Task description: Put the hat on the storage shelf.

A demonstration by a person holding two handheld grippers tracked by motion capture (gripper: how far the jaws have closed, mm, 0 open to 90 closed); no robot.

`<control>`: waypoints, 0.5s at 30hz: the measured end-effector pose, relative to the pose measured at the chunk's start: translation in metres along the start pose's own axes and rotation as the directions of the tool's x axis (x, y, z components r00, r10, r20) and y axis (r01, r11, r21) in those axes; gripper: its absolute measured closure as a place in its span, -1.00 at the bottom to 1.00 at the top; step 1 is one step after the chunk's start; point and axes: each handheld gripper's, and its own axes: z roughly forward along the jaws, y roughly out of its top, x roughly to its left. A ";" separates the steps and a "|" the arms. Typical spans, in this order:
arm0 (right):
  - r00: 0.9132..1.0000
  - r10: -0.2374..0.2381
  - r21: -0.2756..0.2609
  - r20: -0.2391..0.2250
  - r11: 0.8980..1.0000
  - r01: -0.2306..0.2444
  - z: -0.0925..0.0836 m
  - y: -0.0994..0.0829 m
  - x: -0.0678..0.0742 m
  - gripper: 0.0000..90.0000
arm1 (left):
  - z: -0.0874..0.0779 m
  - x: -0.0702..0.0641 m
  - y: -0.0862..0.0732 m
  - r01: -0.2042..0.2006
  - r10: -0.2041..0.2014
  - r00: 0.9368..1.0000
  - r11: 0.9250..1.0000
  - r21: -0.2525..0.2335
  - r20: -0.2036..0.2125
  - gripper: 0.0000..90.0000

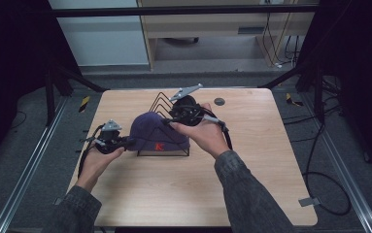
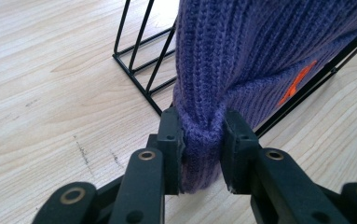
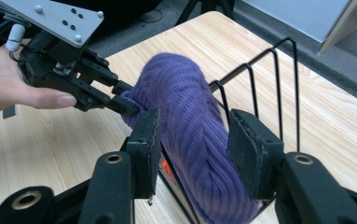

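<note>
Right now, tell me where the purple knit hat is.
In the high view the purple knit hat sits draped over the black wire rack at the table's middle, its left edge pinched by the left hand-held gripper.

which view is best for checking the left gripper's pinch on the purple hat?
Left gripper view: the left gripper clamps a bunched fold of the purple hat. The high view shows it small at the hat's left edge; the right gripper view shows it side-on, farther off.

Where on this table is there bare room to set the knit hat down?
Bare wood spans the table near edge in front of the wire rack, and its right side. Crowded: the middle, where both tools flank the purple hat.
</note>
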 end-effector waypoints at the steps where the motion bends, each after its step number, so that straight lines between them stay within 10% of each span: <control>1: 1.000 0.003 -0.004 0.002 1.000 -0.003 -0.001 -0.002 -0.001 0.18 | 0.000 0.000 0.000 0.006 -0.006 1.000 1.000 0.002 -0.011 0.48; 15: 0.999 0.024 -0.014 0.032 1.000 -0.023 -0.017 -0.009 -0.006 0.08 | -0.020 -0.004 -0.021 0.069 -0.071 0.984 0.997 -0.016 -0.162 -0.47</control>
